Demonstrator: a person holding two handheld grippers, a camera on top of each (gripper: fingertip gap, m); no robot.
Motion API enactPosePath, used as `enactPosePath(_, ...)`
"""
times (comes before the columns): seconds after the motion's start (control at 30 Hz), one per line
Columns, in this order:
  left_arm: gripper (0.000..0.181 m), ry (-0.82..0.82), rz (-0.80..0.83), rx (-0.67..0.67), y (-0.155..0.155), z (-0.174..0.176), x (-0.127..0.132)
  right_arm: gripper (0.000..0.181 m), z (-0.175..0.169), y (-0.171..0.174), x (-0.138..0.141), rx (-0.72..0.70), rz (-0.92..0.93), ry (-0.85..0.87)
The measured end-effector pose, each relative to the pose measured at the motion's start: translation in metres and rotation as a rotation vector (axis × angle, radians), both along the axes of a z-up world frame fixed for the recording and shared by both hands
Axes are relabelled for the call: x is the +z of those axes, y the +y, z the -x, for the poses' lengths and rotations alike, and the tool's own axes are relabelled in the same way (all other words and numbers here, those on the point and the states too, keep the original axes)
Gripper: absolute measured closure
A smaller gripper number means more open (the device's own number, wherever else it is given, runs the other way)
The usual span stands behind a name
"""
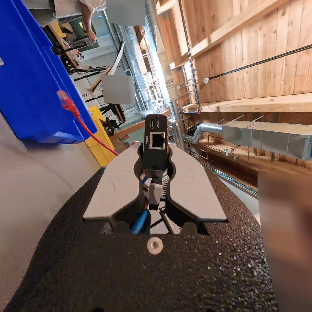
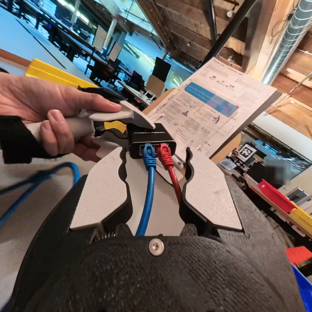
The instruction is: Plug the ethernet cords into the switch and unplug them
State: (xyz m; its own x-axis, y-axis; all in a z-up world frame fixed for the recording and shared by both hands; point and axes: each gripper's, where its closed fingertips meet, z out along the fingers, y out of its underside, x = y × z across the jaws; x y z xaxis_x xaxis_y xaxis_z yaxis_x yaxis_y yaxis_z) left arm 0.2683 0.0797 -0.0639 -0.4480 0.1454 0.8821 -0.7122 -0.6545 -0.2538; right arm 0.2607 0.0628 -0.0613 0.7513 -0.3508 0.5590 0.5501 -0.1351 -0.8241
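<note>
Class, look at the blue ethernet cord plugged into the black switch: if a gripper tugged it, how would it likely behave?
The blue ethernet cord is probably floppy: it loops loosely at the left. Its moulded boot looks stiffer, a better grip. Tugging may drag the small switch, though the left gripper clamps it.

Blue cord point(image 2: 149, 170), red cord point(image 2: 168, 167) in switch point(image 2: 150, 136)

The switch point(image 2: 152, 140) looks matt black metal; beside it, finger plates point(image 2: 209, 190) look grainy grey; wall planks point(image 1: 253, 50) are bare wood.
</note>
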Motion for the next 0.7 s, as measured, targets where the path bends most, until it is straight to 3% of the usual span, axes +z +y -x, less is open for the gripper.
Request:
enactPosePath(0.27, 0.156, 0.02, -0.055, -0.04, -0.018, 0.001, -0.018, 0.114, -0.003, 0.003, -0.027, 0.187, -0.006, 0.186)
enactPosePath(0.57, 0.156, 0.066, -0.038, -0.011, -0.013, -0.005, -0.028, 0.119, -0.009, 0.008, -0.03, 0.261, -0.117, 0.211)
enactPosePath(0.7, 0.157, 0.07, -0.066, -0.011, -0.009, -0.007, -0.032, 0.119, -0.011, 0.012, -0.035, 0.219, -0.097, 0.265)
